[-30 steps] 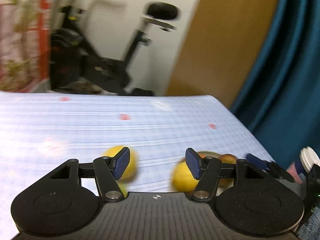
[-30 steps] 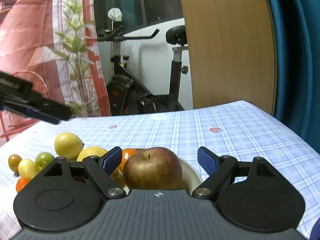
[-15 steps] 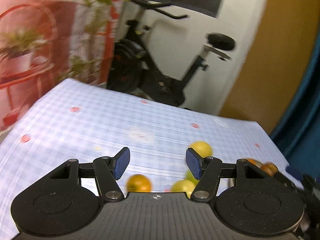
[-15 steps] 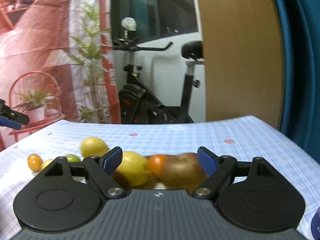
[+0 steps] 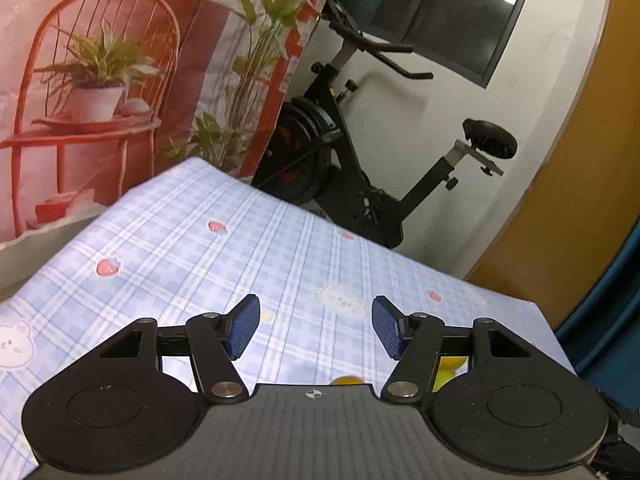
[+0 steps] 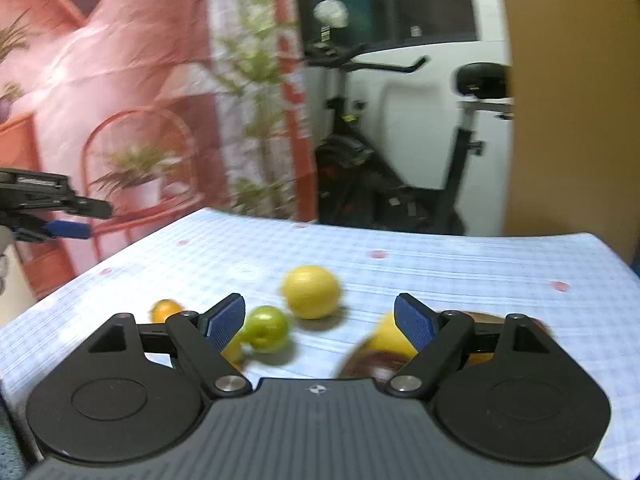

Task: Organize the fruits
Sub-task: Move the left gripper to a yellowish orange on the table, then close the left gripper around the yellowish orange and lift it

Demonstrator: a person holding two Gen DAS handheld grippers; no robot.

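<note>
- The left claw [image 5: 316, 328] is spread wide with nothing between its blue pads [image 5: 242, 326]; only the checked blue tablecloth [image 5: 200, 248] shows in the gap.
- It hangs above the bench, tilted toward the far edge.
- Low in the left wrist view, a small orange-yellow fruit [image 5: 347, 381] peeks just above the claw's body, and a yellow fruit [image 5: 448, 368] shows behind its right finger linkage. Both are mostly hidden.
- The right claw [image 6: 320, 322] is also spread wide and grips nothing.
- The right wrist view is blurred, so fine detail of the fruit is hard to read.
- A lemon [image 6: 311, 291] sits on the cloth beyond the right claw, roughly on the line between its fingers.
- A green citrus fruit [image 6: 266, 329] lies nearer, just beside the left blue pad [image 6: 226, 322].
- A small yellow fruit [image 6: 233, 350] is partly hidden behind that same pad, touching or nearly touching the green one.
- A small orange fruit [image 6: 165, 310] lies farther left, apart from the rest.
- By the right pad, a second lemon [image 6: 390, 338] rests at a shallow bowl [image 6: 360, 362]; whether it lies fully inside I cannot tell.
- The left claw [image 6: 66, 230] also shows at the left edge of the right wrist view, raised above the bench.
- An exercise bike [image 5: 360, 168] stands behind the bench, beside a printed backdrop [image 5: 100, 80] of a red chair and potted plants.
</note>
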